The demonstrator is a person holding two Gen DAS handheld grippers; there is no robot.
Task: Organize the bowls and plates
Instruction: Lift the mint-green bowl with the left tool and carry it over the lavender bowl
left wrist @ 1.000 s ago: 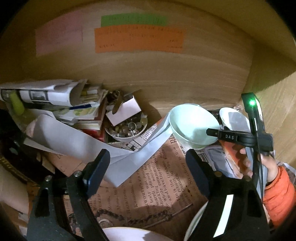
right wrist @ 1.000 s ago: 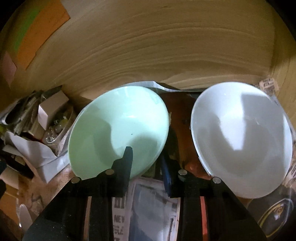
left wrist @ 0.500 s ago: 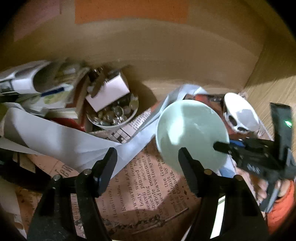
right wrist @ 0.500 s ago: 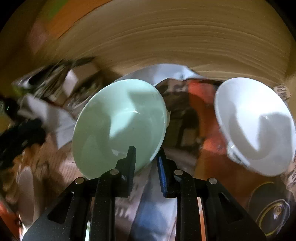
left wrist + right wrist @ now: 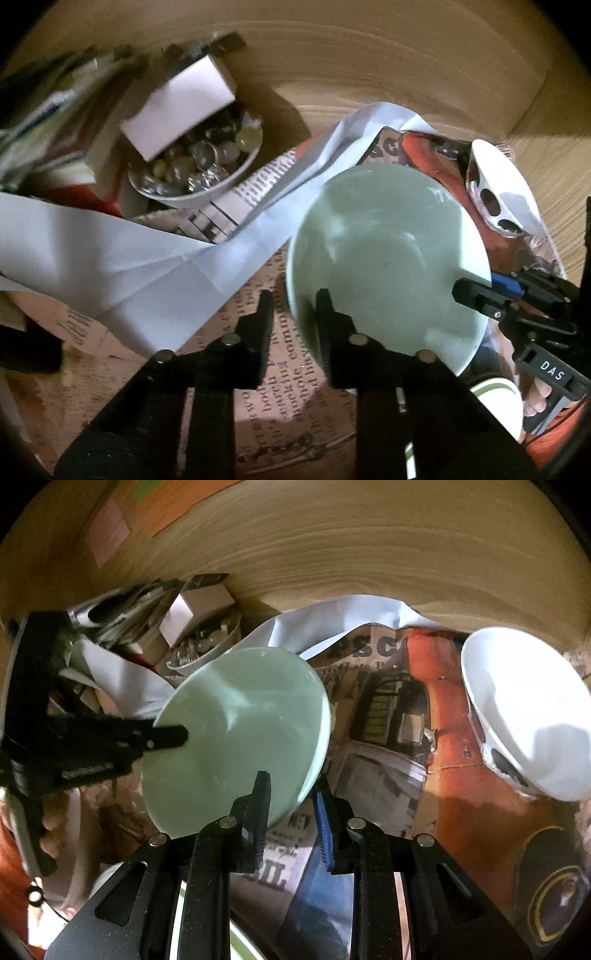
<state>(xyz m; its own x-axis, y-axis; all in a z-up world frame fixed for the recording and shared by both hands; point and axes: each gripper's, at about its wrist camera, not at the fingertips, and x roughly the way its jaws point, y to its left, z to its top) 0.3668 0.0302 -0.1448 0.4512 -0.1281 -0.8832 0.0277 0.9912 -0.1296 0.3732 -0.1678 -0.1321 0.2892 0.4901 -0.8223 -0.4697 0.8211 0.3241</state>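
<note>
A pale green bowl (image 5: pixel 388 258) is held off the newspaper-lined shelf floor by both grippers. My left gripper (image 5: pixel 293 302) is shut on its near-left rim. My right gripper (image 5: pixel 291 786) is shut on the opposite rim of the green bowl (image 5: pixel 236 738), one finger inside and one outside. The right gripper also shows in the left wrist view (image 5: pixel 476 288), and the left gripper in the right wrist view (image 5: pixel 173 738). A white bowl (image 5: pixel 524 712) leans tilted at the far right; it also shows in the left wrist view (image 5: pixel 498 184).
A small bowl of glass pebbles (image 5: pixel 199 166) with a white card box (image 5: pixel 177 107) stands at the back left beside stacked papers. A long white paper sheet (image 5: pixel 110 254) lies across the newspaper. A wooden back wall (image 5: pixel 332 554) closes the space. White dish rims (image 5: pixel 498 402) sit near the front.
My left gripper moved right and closed on the green bowl's rim. The bowl, held by the right gripper, has come forward and away from the white bowl.
</note>
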